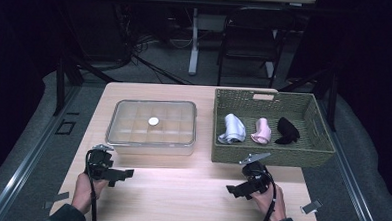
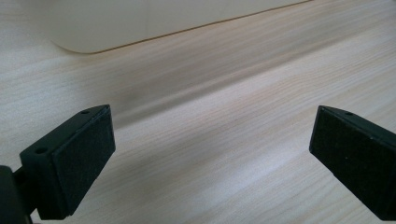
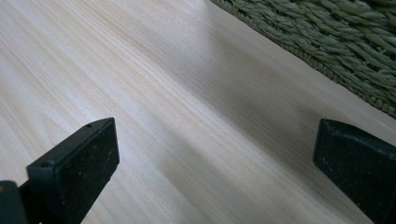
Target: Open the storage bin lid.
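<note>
The left tool [image 1: 112, 174] rests low over the worktop [image 1: 180, 190], jaws wide apart and empty, just before the lidded compartment box [image 1: 153, 126]. The right tool [image 1: 240, 188], likewise spread and empty, sits near the woven basket [image 1: 222, 151], which holds white [image 1: 232, 128], pink [image 1: 261, 131] and black [image 1: 286, 130] rolled cloths, probably awaiting sorting.

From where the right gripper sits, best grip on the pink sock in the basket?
Probably come straight down: the basket walls block a side approach. Pinch the pink sock across its narrow middle; it lies lengthwise, apart from the white sock and black sock. The right gripper is open.
</note>
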A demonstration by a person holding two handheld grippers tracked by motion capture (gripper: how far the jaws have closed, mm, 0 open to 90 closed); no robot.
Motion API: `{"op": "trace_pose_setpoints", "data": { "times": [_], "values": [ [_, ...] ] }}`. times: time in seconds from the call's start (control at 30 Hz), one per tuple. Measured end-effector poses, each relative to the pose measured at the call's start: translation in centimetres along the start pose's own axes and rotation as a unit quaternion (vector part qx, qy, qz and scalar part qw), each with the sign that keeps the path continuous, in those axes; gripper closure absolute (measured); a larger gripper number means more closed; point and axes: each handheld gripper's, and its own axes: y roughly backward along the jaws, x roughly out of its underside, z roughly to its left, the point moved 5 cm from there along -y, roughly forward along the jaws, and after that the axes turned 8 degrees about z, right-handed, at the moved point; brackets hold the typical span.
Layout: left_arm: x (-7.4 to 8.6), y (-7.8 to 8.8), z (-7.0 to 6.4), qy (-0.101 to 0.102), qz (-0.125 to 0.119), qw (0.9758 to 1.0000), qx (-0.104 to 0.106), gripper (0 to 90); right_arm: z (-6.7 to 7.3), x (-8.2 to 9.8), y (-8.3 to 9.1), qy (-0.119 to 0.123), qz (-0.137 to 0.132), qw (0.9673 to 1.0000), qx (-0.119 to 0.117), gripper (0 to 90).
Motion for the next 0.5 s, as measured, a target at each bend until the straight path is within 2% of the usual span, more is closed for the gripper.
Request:
{"op": "trace_pose_setpoints", "data": {
  "times": [0.27, 0.4, 0.47, 0.5],
  "values": [
    [0.1, 0.1, 0.3, 0.006, 0.001, 1.0, -0.003, 0.2, 0.5, -0.2, -0.6, 0.007, 0.007, 0.9999, -0.012, 0.0],
    [0.3, 0.1, 0.3, 0.0, 0.004, 1.0, -0.005, 0.2, 0.9, -0.5, -0.7, 0.015, 0.014, 0.9996, -0.017, 0.0],
    [0.4, 0.7, 0.8, 0.013, -0.002, 0.9999, -0.011, 0.2, 1.1, -1.1, -0.9, 0.019, 0.02, 0.9995, -0.016, 0.0],
    [0.4, 0.7, 0.8, 0.013, -0.002, 0.9999, -0.011, 0.1, 1.1, -1.1, -0.9, 0.019, 0.02, 0.9995, -0.016, 0.0]
  ]
}}
